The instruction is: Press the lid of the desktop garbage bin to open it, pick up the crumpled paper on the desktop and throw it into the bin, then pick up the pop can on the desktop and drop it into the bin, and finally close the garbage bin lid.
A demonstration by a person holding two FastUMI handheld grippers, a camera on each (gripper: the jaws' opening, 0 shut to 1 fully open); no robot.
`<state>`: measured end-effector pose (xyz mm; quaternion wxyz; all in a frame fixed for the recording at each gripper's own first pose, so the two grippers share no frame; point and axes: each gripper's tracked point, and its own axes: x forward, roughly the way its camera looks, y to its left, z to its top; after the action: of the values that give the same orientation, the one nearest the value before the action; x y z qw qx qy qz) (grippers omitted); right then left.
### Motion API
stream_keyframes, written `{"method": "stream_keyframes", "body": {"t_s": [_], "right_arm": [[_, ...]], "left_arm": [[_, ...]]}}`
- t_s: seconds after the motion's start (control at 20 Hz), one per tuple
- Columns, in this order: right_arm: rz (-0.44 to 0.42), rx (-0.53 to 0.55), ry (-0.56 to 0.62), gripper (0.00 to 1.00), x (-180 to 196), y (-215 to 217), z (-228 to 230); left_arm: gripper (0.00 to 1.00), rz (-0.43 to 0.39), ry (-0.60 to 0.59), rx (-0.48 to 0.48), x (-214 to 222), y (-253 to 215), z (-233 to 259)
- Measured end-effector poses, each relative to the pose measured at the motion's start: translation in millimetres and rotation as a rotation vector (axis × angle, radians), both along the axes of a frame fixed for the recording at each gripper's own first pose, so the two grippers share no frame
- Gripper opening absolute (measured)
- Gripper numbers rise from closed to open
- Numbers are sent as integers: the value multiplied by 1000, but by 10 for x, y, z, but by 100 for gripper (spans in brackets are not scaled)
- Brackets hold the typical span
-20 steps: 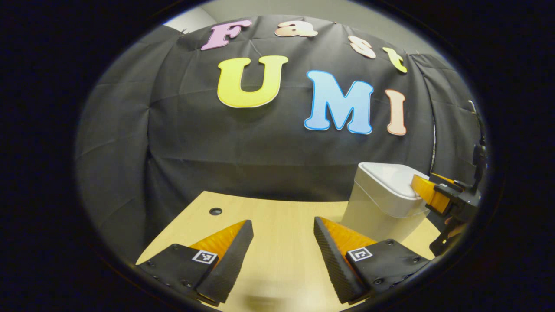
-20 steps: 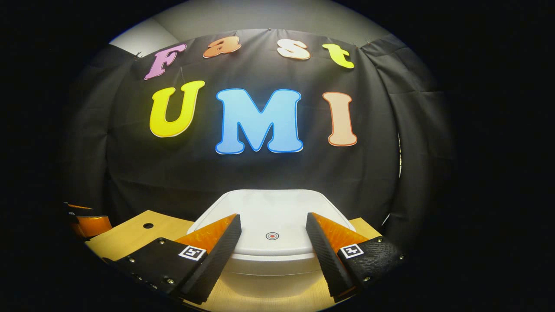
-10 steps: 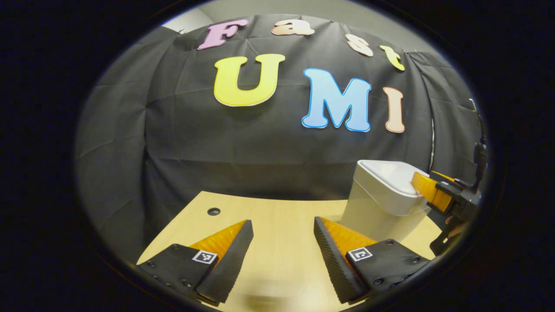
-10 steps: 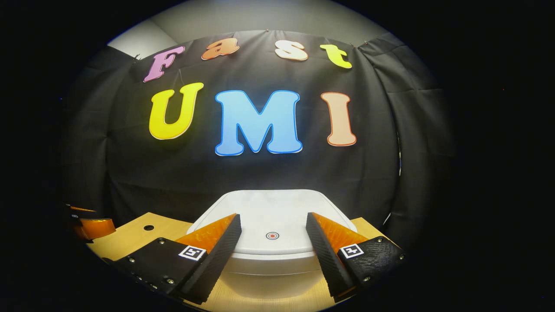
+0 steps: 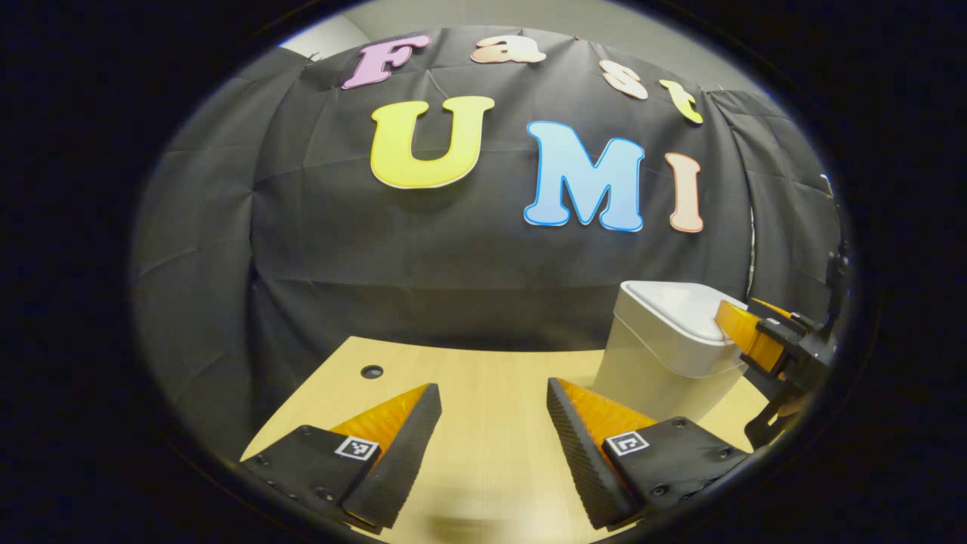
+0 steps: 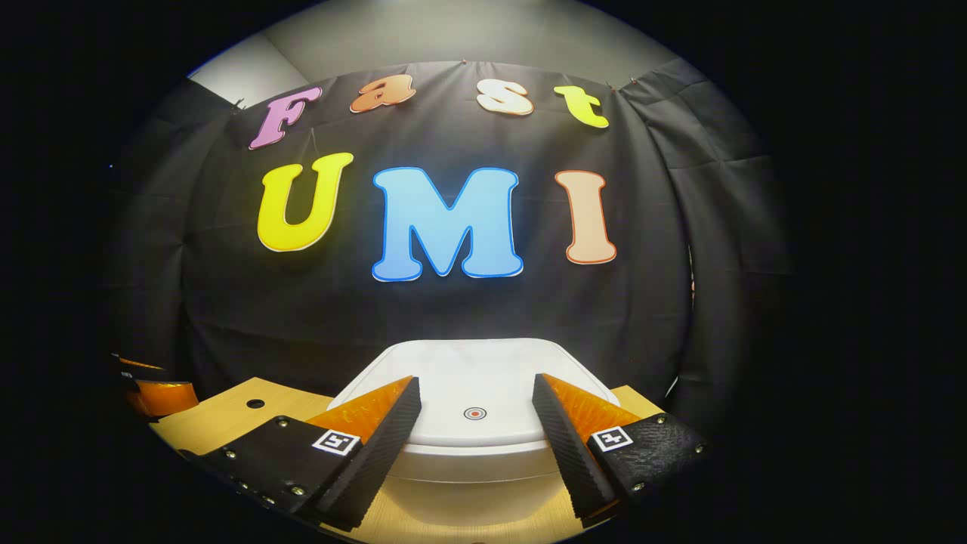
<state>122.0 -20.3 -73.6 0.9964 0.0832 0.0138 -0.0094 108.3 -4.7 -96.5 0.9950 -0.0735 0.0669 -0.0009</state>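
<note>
Bin [image 6: 472,446], one: white, desktop size, lid [image 6: 472,381] down and flat, with a small red ring mark [image 6: 474,413] near the lid's front edge. It stands on the bench [image 5: 483,393] close to the black cloth wall [image 5: 423,257].

Tools, two. Right tool [image 6: 476,400]: released, fingers spread wide, held just in front of the bin, tips level with the lid's front edge and one to either side of the ring mark; whether the tips touch the lid cannot be told. In the left gripper view it shows at the bin's near rim [image 5: 755,336], a bit of the holding hand beneath it. Left tool [image 5: 491,400]: released, fingers wide apart, holding nothing, over bare bench well to the left of the bin.

Bench, one: pale wood grain, with one round dark hole [image 5: 372,372] far left of the bin.

Room: black cloth behind the bin, grey wall [image 6: 468,38] above the cloth.
</note>
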Motion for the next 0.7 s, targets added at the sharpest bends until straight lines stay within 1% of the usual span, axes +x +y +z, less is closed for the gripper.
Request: {"method": "stream_keyframes", "body": {"t_s": [0.15, 0.3, 0.35, 0.4, 0.45, 0.5, 0.55, 0.6, 0.7], "right_arm": [[3, -3, 48, 96, -11, 1, 0], [15, 11, 72, 96, -90, 29, 34], [16, 8, 73, 100, -133, 35, 55], [12, -4, 69, 100, -181, 30, 72], [13, -16, 60, 96, -235, 26, 116], [16, -26, 51, 96, -285, 39, 159], [19, -37, 43, 100, -338, 49, 201], [26, -47, 35, 100, -462, 82, 204], [35, -65, 23, 100, -553, 101, 262]], "left_arm": [[94, 6, -6, -5, 0, 20, 24], [93, 5, -11, -5, 5, 11, 42], [93, 3, -13, -3, 2, 1, 52], [93, 0, -14, -3, 2, -7, 63], [93, -3, -14, -4, 0, -15, 73], [93, -5, -16, -4, -10, -27, 78], [93, -7, -18, -3, -20, -33, 87], [93, -10, -21, 0, -34, -45, 99], [93, -16, -32, 6, -78, -52, 151]]}}
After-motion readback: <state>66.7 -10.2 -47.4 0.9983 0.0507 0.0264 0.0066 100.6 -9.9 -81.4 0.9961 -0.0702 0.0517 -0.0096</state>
